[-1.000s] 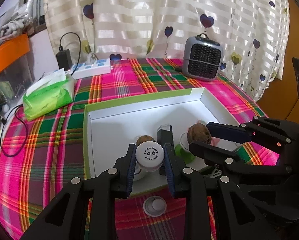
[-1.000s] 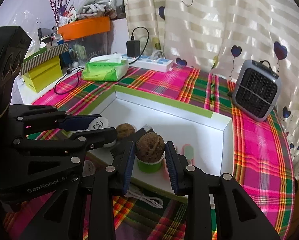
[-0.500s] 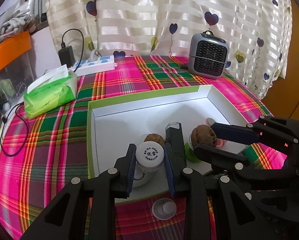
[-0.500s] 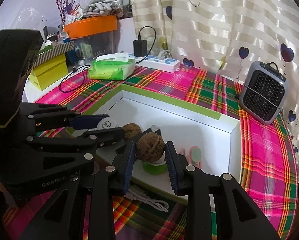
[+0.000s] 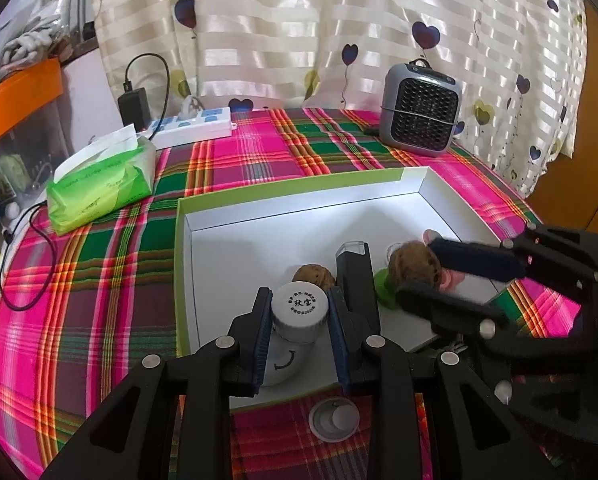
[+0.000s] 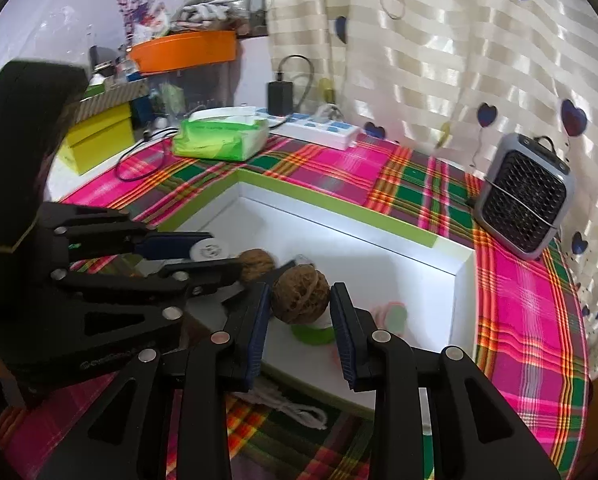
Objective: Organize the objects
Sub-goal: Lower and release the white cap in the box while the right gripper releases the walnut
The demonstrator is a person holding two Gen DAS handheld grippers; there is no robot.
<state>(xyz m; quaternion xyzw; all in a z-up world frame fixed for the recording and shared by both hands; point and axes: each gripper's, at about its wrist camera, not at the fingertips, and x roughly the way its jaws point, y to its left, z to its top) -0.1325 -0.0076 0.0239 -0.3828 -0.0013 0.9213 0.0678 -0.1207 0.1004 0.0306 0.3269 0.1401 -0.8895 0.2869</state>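
The left tongs [image 5: 299,316] clamp a white bottle [image 5: 295,332] by its cap; the right tongs [image 6: 299,312] pinch a walnut [image 6: 300,299]. Both are held over the near end of the white box [image 5: 299,216] on the plaid counter [image 5: 99,280], where another walnut [image 5: 314,274] lies. The round nut could roll off the pads, or the crowded tongs could knock together. The cap's print is too small to read; "GenRobot" on the left tongs is blurred.

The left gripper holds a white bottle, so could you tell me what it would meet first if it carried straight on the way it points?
Probably the walnut on the box floor just beyond the bottle; depth is unclear.
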